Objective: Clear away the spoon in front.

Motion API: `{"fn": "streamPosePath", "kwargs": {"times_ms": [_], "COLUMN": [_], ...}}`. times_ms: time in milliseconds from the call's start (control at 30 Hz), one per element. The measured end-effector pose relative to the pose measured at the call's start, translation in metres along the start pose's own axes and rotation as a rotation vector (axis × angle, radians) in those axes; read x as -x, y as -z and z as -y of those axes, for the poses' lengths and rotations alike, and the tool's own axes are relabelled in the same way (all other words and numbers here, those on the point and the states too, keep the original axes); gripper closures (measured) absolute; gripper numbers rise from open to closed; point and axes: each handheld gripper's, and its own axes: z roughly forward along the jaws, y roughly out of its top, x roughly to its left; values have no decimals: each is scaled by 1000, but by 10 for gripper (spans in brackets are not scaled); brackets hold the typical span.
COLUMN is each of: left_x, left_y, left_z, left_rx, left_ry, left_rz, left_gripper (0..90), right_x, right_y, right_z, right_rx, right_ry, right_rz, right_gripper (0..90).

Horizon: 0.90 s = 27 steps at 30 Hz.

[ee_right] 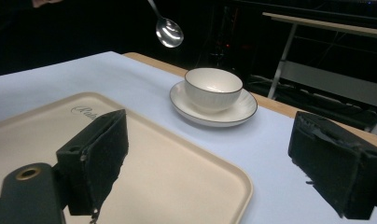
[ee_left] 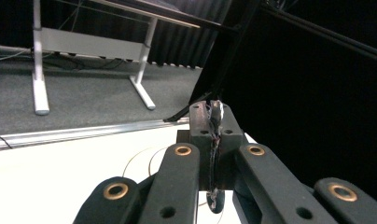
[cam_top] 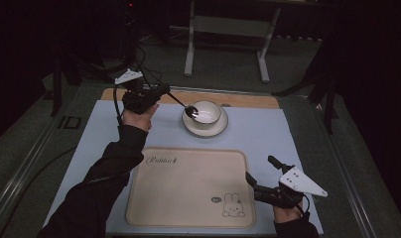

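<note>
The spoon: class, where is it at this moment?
In the high view the spoon is gripped by the left gripper at the table's far left, its head in the air above the bowl on its saucer, beyond the tray.

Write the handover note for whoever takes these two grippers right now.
Left gripper: shut on the spoon, held in the air with its head above the bowl.
Right gripper: open, holding nothing, at the near right corner of the tray.
Bowl sits on the saucer beyond the tray, on the light mat.
Done: spoon is gripped and lifted.
Left, probably: set the spoon down, in the bowl or on the tray; that cannot be told from here.
</note>
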Motion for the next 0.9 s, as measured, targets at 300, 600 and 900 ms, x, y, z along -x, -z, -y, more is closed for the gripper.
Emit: {"fn": "streamPosePath", "kwargs": {"times_ms": [300, 600, 900], "left_x": [6, 7, 5], "left_y": [22, 41, 65], "left_z": [-3, 1, 5], "left_rx": [-71, -155, -201], "left_ry": [-70, -123, -159], "left_rz": [11, 46, 104], "left_gripper": [895, 894, 894], "right_x": [0, -1, -3], "right_y": [0, -2, -4], "right_z": [0, 0, 0], "right_rx": [2, -1, -4], "right_ry": [4, 5, 9], "right_rz": [6, 7, 2], "right_gripper": [119, 119, 119]}}
